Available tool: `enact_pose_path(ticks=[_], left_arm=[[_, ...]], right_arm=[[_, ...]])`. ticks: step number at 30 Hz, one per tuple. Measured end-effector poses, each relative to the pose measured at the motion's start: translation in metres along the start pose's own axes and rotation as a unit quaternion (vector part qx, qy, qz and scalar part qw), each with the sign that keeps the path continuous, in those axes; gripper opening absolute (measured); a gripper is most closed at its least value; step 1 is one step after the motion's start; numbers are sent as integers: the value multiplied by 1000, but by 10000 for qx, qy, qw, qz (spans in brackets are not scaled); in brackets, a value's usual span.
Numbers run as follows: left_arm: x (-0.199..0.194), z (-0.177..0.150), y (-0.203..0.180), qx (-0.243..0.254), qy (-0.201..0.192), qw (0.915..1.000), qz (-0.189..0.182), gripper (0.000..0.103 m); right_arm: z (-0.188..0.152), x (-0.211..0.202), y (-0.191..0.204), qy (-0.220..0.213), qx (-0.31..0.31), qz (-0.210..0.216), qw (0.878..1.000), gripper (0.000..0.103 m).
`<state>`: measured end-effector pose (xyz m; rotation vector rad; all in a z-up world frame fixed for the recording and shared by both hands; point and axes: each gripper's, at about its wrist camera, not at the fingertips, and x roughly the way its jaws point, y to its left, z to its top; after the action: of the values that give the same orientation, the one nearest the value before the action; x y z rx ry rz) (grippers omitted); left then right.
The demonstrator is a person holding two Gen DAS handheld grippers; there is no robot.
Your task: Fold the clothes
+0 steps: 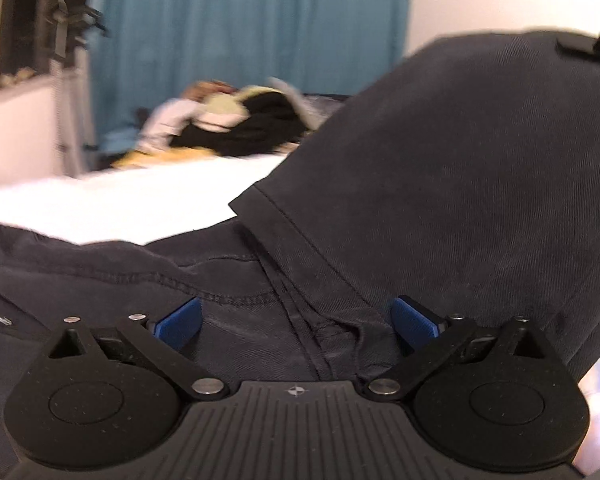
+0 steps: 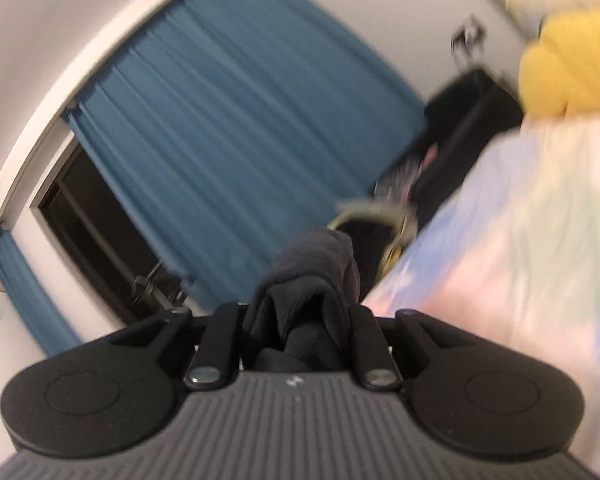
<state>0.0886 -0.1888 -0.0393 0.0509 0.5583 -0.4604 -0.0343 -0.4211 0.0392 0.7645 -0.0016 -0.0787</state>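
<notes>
Teal curtain (image 1: 240,20) fabric is hanging across the far wall in both views, filling the left wrist view from about eleven o'clock to one o'clock and sweeping diagonally through the middle of the tilted right wrist view. A white bed (image 1: 120,204) is lying below it, its surface running in from nine o'clock toward the centre of the left view; in the right view it is showing as pale, blurred bedding at three o'clock. The dark garment (image 1: 440,184), the piece being folded, is spreading over the near side of the bed and rising in a big hump from the centre out to two o'clock, with a stitched hem crossing the middle. A heap of mixed clothes (image 1: 228,120) is sitting at the far end of the bed, at about eleven o'clock from the centre, well apart from the garment. A yellow cushion-like shape (image 2: 572,64) is sitting at two o'clock in the right view, too blurred to identify. The left tool (image 1: 296,320) is standing wide, its blue pads (image 1: 180,322) apart with dark cloth lying between them, not pinched. The right tool (image 2: 296,316) is standing narrow, clamping a bunched fold of the dark garment that is bulging up between its fingers at six o'clock.
</notes>
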Motion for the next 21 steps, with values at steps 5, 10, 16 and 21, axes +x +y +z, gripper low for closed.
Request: enact_pose_path(ticks=[5, 10, 16, 21], left_arm=[[26, -14, -18, 216, 264, 9994, -32, 103], [-7, -7, 9, 741, 1, 9968, 301, 103], [19, -36, 23, 607, 288, 9959, 612, 103], [9, -31, 33, 470, 311, 9978, 338, 103]], right_arm=[[4, 0, -21, -72, -269, -366, 9989, 16], [1, 12, -19, -71, -409, -304, 9987, 17], [-11, 15, 0, -63, -828, -162, 9964, 17], [-20, 18, 15, -3, -1073, -168, 9941, 17]])
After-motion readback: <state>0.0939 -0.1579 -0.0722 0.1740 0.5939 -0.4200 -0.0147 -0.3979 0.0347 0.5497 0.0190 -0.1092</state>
